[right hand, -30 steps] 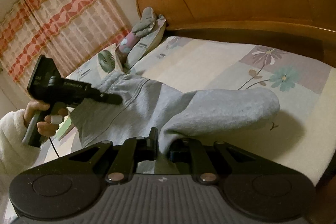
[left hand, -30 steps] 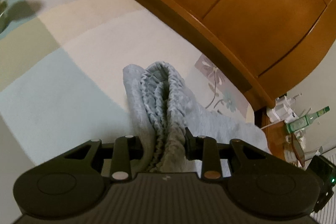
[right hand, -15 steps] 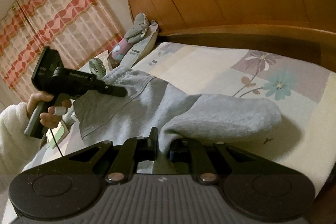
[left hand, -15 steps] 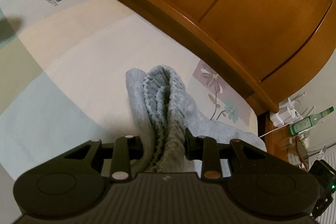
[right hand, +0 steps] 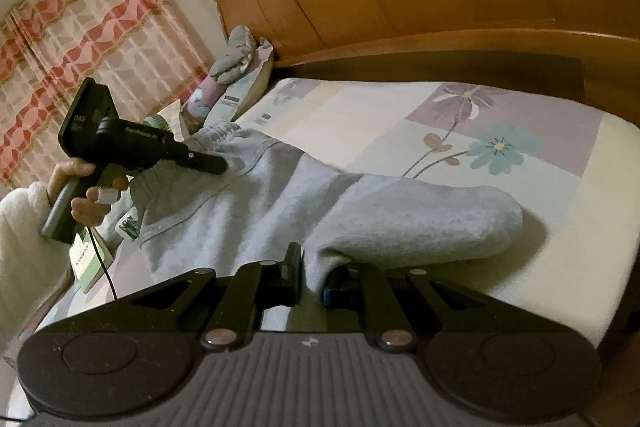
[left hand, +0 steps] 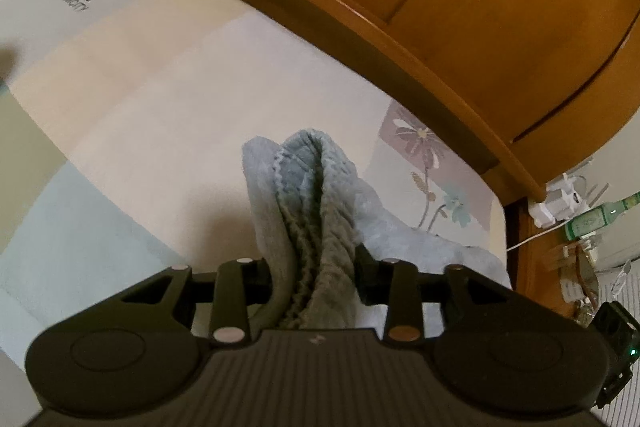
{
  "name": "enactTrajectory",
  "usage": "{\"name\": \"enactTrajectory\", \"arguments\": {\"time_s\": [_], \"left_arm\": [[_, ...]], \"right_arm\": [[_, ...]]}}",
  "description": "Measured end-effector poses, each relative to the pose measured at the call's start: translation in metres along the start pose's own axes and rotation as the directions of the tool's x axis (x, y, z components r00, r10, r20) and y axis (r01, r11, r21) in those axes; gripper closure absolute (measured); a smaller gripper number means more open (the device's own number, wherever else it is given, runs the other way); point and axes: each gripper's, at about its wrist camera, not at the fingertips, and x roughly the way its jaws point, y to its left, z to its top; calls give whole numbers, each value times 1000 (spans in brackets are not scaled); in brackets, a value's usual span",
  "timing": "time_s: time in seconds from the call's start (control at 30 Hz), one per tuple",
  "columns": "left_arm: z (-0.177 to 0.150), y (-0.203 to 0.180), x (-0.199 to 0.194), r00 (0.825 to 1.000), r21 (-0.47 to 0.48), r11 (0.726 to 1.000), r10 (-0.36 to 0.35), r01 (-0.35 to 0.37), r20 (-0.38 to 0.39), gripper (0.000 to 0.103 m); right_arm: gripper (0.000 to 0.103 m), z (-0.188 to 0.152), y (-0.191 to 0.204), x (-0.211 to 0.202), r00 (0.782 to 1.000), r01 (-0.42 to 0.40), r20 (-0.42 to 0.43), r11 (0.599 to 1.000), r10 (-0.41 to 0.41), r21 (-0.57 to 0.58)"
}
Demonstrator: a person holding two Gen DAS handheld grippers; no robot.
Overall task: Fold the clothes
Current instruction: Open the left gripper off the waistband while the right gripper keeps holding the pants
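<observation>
Grey sweatpants [right hand: 320, 199] lie spread over the patchwork bedsheet [right hand: 360, 115]. My left gripper [left hand: 316, 267] is shut on their bunched ribbed waistband [left hand: 316, 195], which stands up between the fingers. From the right wrist view, the left gripper [right hand: 208, 163] is held by a hand [right hand: 88, 195] at the waistband end on the left. My right gripper [right hand: 312, 275] is shut on a fold of the sweatpants near the front edge, with a doubled-over leg [right hand: 440, 215] bulging to its right.
A wooden headboard [left hand: 460, 7] runs along the far side of the bed. Pillows and a soft toy [right hand: 236, 67] sit at the back left by the striped curtain [right hand: 80, 39]. A bedside table with a green bottle [left hand: 600, 215] and chargers stands at the right.
The left gripper has carried the waistband further toward the headboard and to the right. The right gripper keeps its hold, and the cloth between the two has shifted slightly.
</observation>
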Motion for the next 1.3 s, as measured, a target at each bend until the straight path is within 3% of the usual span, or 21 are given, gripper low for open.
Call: {"name": "enactTrajectory", "arguments": {"time_s": [0.17, 0.4, 0.5, 0.6, 0.7, 0.83, 0.9, 1.3], "left_arm": [[3, 15, -14, 992, -39, 992, 118, -117, 43, 52], [-26, 38, -44, 990, -123, 990, 88, -74, 112, 39], [-56, 50, -52, 989, -193, 981, 61, -34, 134, 38], [-94, 71, -50, 988, -308, 950, -4, 52, 152, 37], [-132, 91, -44, 982, -420, 899, -47, 122, 184, 36], [-168, 112, -24, 975, -530, 825, -104, 195, 197, 36], [-171, 116, -18, 974, -542, 818, -97, 194, 203, 36], [-161, 134, -5, 931, -533, 792, -114, 296, 347, 28]], "right_arm": [[91, -4, -5, -1, 1000, -3, -8, 1000, 3, 23], [88, -7, -16, -1, 999, -7, -41, 997, 10, 75], [86, -9, -26, -1, 998, -30, -48, 990, 37, 140], [81, -13, -40, 0, 996, -67, -47, 968, 81, 243], [77, -17, -50, 0, 994, -85, -42, 946, 103, 314], [72, -21, -49, 0, 993, -83, -52, 941, 106, 327], [71, -22, -48, 1, 993, -75, -58, 944, 99, 323], [64, -29, -52, 11, 993, -72, -64, 937, 99, 341]]}}
